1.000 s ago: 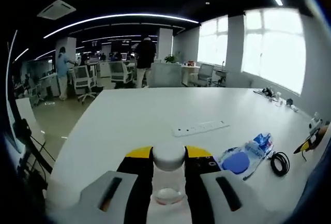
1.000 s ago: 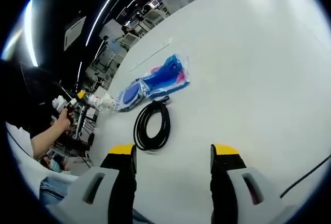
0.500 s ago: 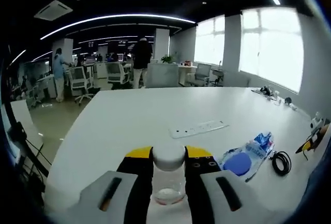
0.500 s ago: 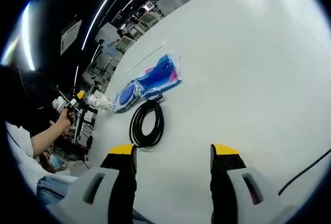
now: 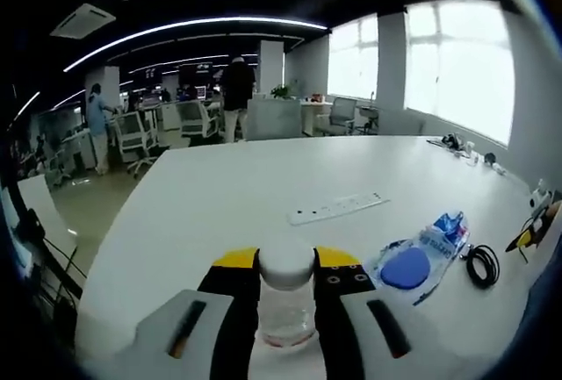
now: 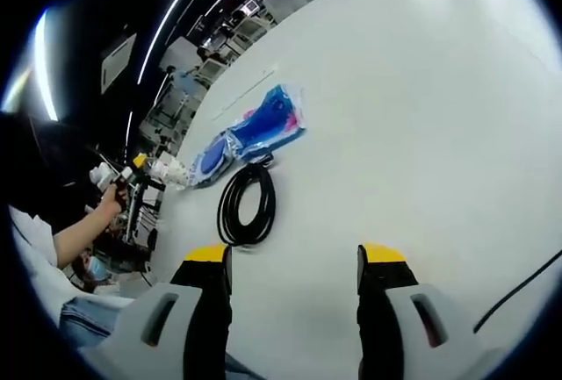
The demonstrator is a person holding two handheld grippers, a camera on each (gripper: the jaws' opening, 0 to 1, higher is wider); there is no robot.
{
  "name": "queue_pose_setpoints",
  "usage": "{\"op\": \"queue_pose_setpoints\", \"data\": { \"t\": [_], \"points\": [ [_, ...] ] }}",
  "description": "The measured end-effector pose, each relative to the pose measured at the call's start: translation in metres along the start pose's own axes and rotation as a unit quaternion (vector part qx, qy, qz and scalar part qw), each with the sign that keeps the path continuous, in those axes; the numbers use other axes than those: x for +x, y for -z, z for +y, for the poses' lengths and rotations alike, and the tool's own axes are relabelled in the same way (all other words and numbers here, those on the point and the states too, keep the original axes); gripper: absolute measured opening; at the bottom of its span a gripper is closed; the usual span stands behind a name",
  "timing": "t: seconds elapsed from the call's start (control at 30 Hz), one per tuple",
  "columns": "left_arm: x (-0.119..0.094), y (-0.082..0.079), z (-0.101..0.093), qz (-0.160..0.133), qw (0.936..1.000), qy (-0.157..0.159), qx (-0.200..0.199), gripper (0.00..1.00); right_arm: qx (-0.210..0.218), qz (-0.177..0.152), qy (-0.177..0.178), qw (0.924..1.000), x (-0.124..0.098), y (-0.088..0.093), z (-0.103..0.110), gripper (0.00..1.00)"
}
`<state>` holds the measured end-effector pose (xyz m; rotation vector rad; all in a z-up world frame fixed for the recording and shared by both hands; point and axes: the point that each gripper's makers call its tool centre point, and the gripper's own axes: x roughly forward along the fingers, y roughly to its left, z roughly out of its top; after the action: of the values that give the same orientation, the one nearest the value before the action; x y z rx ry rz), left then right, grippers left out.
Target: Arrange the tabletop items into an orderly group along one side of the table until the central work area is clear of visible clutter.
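In the left gripper view, left gripper closed around a small clear bottle with a white cap, held upright between the yellow-tipped jaws above the near edge of the white table. Beyond it, a white power strip lying flat near the table's middle. Off to the right, a blue-and-clear plastic package, and just beside it a coiled black cable. Far end of the table: a few small items, too small to identify.

In the right gripper view, right gripper wide open and gripping nothing, jaws well apart over bare table. Ahead of its left jaw, the coiled black cable, touching or nearly touching the blue package. At the left edge, a hand holding the left gripper, possibly with the bottle still in it, though blurred there
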<state>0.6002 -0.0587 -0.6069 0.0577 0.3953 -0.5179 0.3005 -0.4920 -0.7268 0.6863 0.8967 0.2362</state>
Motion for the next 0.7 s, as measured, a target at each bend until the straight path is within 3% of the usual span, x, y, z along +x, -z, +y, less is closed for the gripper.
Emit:
{"op": "queue_pose_setpoints", "data": {
  "t": [0.2,0.7],
  "points": [
    [-0.0024,0.0002,0.0059,-0.036,0.9987,-0.032,-0.016,0.21,-0.002,0.004,-0.003,1.0000,0.0035,-0.0021,-0.0006,0.57],
    [-0.0072,0.0030,0.0046,-0.074,0.9947,-0.070,-0.015,0.21,-0.001,0.004,-0.003,1.0000,0.0041,-0.0001,-0.0058,0.57]
  ]
}}
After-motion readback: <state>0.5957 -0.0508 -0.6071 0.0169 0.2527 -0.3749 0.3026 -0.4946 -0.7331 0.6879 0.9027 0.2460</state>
